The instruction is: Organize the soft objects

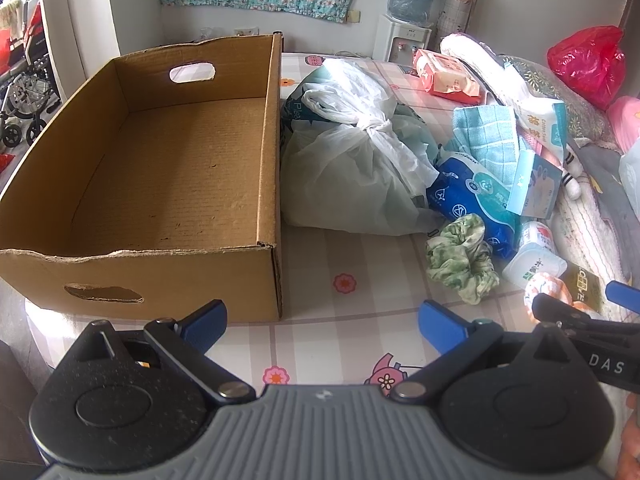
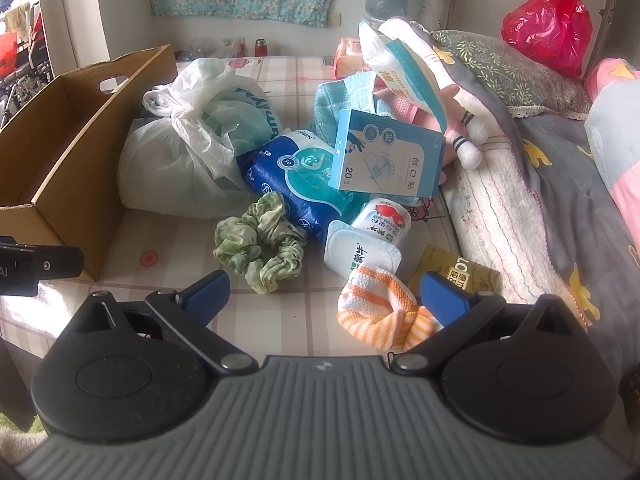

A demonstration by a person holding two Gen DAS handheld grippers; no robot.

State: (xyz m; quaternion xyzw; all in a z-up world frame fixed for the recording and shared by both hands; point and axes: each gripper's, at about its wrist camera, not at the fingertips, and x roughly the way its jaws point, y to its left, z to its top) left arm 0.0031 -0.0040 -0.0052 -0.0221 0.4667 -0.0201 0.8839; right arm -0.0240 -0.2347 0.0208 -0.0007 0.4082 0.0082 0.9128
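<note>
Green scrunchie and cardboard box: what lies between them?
Nothing: in the left wrist view, only bare patterned tablecloth separates the green scrunchie from the cardboard box. The tied white plastic bag sits farther back.

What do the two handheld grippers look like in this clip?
Both match. The left gripper and right gripper have a grey ribbed body with a small white logo, black speckled rounded housings, black linkage arms on silver rivets, and blue textured finger pads. No cables or sleeves visible.

Soft daylight from the left, washed-out glare, fisheye bending and dark corners.
</note>
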